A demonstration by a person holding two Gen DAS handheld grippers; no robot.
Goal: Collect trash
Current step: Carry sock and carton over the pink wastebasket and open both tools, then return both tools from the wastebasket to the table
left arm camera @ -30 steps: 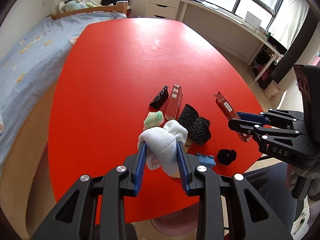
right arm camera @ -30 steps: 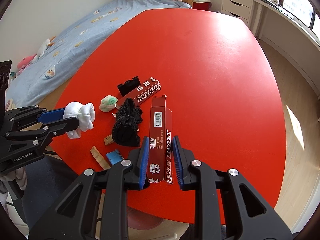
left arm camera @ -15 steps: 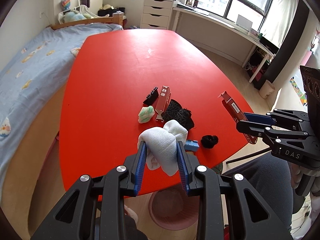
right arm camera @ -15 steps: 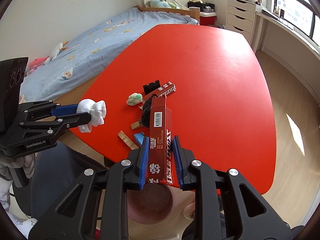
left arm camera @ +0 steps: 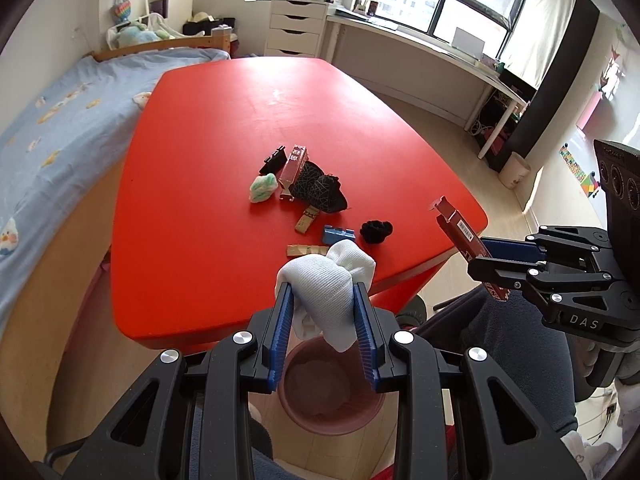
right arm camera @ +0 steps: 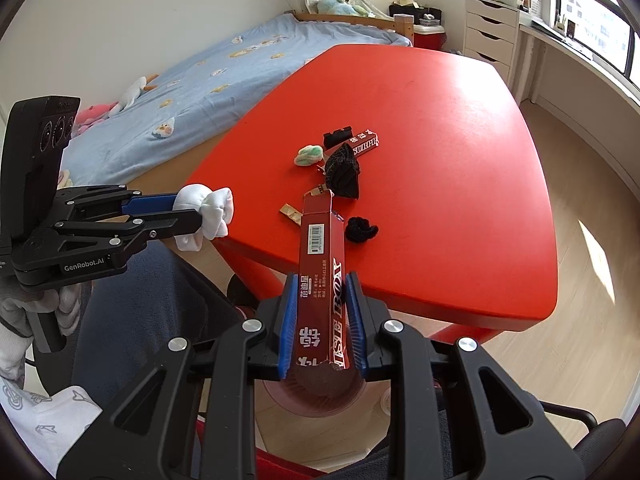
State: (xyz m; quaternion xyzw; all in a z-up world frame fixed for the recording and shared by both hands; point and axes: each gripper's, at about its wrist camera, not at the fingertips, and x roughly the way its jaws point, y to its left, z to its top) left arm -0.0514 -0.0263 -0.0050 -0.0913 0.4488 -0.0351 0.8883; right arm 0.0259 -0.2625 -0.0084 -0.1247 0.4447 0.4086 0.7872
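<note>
- Red worktop [left arm camera: 200,208] carries scattered trash.
- Left hand-held gripper [left arm camera: 323,322] clamps a white sock [left arm camera: 328,284], half hiding the pink bin [left arm camera: 332,396].
- Right hand-held gripper [right arm camera: 322,320] clamps a red box [right arm camera: 320,264]; bin mostly hidden.

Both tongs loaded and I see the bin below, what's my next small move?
Probably open the left tongs: the white sock they grip hangs right over the pink bin, so it should drop in. The right tongs with the red box can follow.
</note>
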